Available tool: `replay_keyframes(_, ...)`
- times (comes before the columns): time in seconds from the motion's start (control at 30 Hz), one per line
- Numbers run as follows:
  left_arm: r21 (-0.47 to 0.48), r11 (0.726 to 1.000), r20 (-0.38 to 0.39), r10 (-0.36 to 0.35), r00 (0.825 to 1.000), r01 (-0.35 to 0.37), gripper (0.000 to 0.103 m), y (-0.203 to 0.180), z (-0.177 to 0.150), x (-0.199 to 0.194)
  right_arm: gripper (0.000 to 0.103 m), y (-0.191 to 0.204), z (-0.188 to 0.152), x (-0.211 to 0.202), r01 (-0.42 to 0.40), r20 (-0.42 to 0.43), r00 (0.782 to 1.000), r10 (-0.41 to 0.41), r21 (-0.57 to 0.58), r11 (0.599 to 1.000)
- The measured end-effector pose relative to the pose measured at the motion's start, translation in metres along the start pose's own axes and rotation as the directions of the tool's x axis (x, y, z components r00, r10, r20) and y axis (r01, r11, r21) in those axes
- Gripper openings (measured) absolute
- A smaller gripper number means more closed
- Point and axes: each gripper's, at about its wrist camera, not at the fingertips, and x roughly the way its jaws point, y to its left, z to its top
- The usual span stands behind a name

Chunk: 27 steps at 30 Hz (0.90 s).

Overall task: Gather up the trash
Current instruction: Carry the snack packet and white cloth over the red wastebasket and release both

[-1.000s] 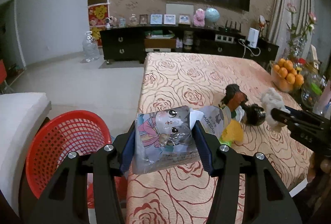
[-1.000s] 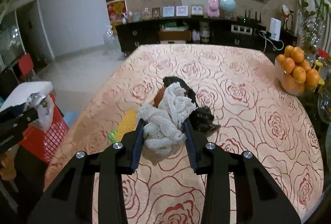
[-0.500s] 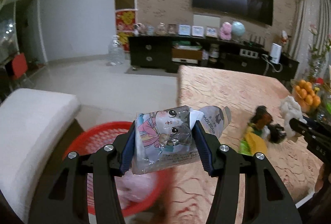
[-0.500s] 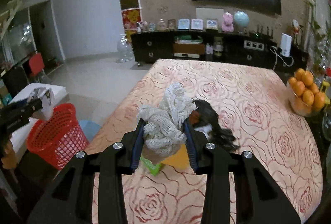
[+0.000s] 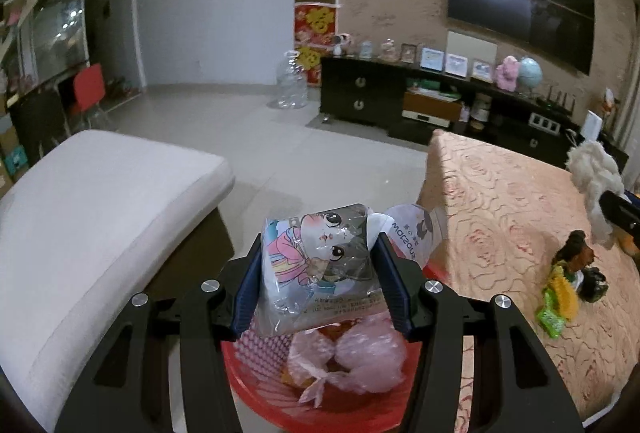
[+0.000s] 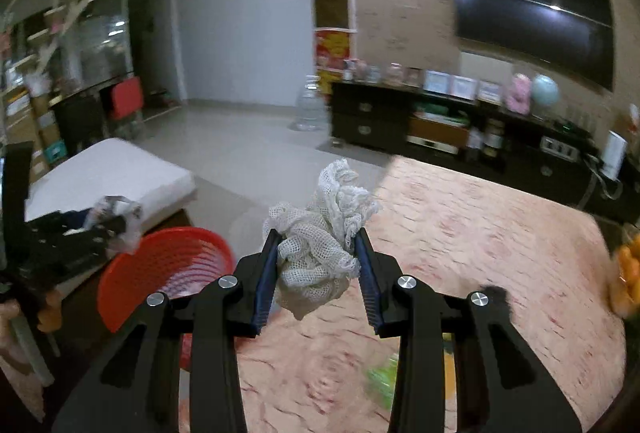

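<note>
My left gripper [image 5: 320, 277] is shut on a crumpled cartoon snack wrapper [image 5: 316, 265] and holds it over the red mesh basket [image 5: 276, 389], which holds pink plastic bags [image 5: 352, 357]. My right gripper [image 6: 318, 261] is shut on a wad of white netting [image 6: 320, 241] above the table's left edge. In the right wrist view the red basket [image 6: 160, 269] stands on the floor to the left, with the left gripper [image 6: 100, 221] above its rim. More trash [image 5: 572, 273], black, yellow and green pieces, lies on the table.
The table [image 5: 520, 201] has a rose-patterned cloth. A white cushioned seat [image 5: 100, 201] stands left of the basket. A bowl of oranges [image 6: 628, 273] sits at the table's right edge. A dark TV cabinet [image 5: 400, 101] lines the far wall.
Both grippers have swung left from over the table toward the basket. The left one now hangs over the basket, still holding the wrapper. The right one still holds the netting.
</note>
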Motion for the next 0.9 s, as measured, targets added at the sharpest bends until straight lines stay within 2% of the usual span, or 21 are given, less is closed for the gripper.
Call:
replay_keyframes(0.1, 0.001, 1.000, -0.021, 0.024, 0.999, -0.024, 0.051, 0.008, -0.004, 0.006, 0.036, 0.016, -0.005, 0.017, -0.064, -0.033, 0.997, 0.063, -0.019, 0.998)
replay_keyframes(0.27, 0.011, 0.998, -0.073, 0.058, 0.996, -0.057, 0.051, 0.019, -0.013, 0.019, 0.036, 0.044, -0.006, 0.047, -0.167, -0.112, 0.980, 0.163, -0.026, 0.986)
replay_keyframes(0.63, 0.059, 0.996, -0.178, 0.080, 0.981, -0.071, 0.052, 0.030, -0.034, 0.040, 0.039, 0.090, -0.017, 0.078, -0.260, -0.216, 0.944, 0.248, -0.031, 0.965)
replay_keyframes(0.77, 0.063, 0.996, -0.201, 0.076, 0.977, -0.064, 0.054, 0.031, -0.037, 0.045, 0.052, 0.093, -0.020, 0.083, -0.278, -0.231, 0.935, 0.268, -0.013, 0.960)
replay_keyframes(0.8, 0.061, 0.996, -0.204, 0.072, 0.976, -0.060, 0.056, 0.031, -0.037, 0.045, 0.058, 0.093, -0.019, 0.082, -0.281, -0.227, 0.935, 0.272, -0.005, 0.960)
replay_keyframes(0.9, 0.057, 0.997, -0.203, 0.066, 0.977, -0.055, 0.062, 0.033, -0.036, 0.045, 0.066, 0.092, -0.018, 0.077, -0.283, -0.214, 0.936, 0.278, 0.009, 0.959)
